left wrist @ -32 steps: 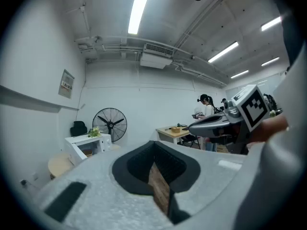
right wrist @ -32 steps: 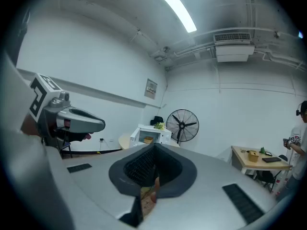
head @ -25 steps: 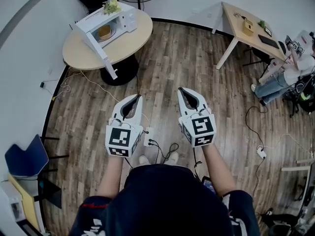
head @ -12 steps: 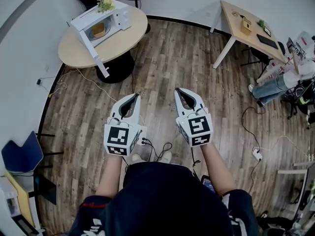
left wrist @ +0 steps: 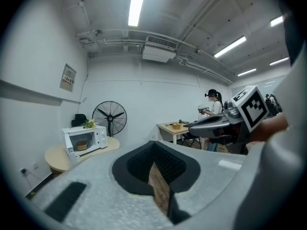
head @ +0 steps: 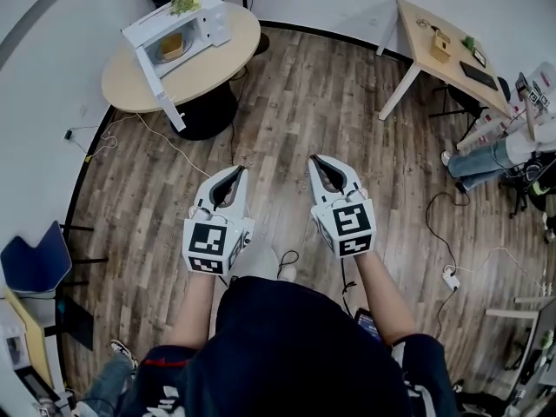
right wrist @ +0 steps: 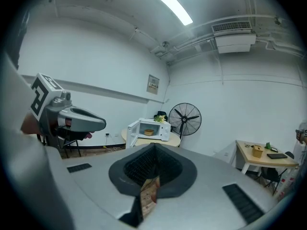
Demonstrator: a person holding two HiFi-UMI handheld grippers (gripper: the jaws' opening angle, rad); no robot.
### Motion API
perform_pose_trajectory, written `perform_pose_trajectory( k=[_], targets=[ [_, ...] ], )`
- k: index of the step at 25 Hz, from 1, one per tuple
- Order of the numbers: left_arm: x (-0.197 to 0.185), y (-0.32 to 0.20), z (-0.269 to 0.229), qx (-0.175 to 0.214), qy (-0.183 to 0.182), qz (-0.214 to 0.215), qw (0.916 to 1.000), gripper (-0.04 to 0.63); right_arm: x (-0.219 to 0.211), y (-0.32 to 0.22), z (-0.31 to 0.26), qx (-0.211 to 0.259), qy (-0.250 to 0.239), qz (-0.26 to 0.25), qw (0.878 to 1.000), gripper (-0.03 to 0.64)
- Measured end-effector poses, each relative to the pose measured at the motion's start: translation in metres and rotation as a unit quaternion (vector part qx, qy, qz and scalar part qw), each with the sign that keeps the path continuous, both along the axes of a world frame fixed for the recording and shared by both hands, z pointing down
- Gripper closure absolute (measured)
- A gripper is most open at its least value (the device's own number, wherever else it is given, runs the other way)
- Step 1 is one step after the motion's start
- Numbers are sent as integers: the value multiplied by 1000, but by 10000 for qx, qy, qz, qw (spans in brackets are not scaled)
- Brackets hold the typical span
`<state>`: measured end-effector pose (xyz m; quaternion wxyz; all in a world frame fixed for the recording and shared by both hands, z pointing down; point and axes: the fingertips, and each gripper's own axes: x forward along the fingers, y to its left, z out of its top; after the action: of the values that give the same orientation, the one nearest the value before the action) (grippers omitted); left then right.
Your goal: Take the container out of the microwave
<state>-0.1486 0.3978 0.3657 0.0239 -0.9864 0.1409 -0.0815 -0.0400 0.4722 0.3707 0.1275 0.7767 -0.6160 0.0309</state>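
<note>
The white microwave (head: 178, 26) stands on a round wooden table (head: 208, 72) at the far left, its door (head: 158, 81) swung open. A tan container (head: 172, 46) sits inside it. My left gripper (head: 241, 172) and right gripper (head: 318, 160) are held side by side over the wood floor, well short of the table, both shut and empty. In the left gripper view the shut gripper (left wrist: 153, 143) points across the room, with the microwave (left wrist: 85, 139) and container (left wrist: 81, 146) small at the left. The right gripper (right wrist: 154, 145) faces the microwave (right wrist: 148, 129).
A potted plant (head: 184, 3) sits on the microwave and a standing fan (left wrist: 109, 119) is behind the table. A wooden desk (head: 439, 46) and a seated person (head: 504, 142) are at the right. Cables and a power strip (head: 450, 276) lie on the floor. A blue chair (head: 35, 268) stands at the left.
The floor has slid back under me, and the white power strip between the grippers is now hidden. A leg and shoe show at lower left. Both grippers kept their pose, shut.
</note>
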Motion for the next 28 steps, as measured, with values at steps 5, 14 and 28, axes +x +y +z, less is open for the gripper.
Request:
perform_pose_trajectory(
  k=[5, 14, 28],
  targets=[
    [12, -12, 7, -16, -75, -15, 10000, 581, 11, -14, 5, -18, -7, -73, 10000, 609],
    [65, -64, 18, -134, -105, 14, 9999, 580, 58, -67, 15, -133, -46, -104, 9998, 609],
    [165, -242, 0, -118, -35, -181, 9998, 581, 154, -254, -2, -171, 31, -443, 9989, 609]
  ],
)
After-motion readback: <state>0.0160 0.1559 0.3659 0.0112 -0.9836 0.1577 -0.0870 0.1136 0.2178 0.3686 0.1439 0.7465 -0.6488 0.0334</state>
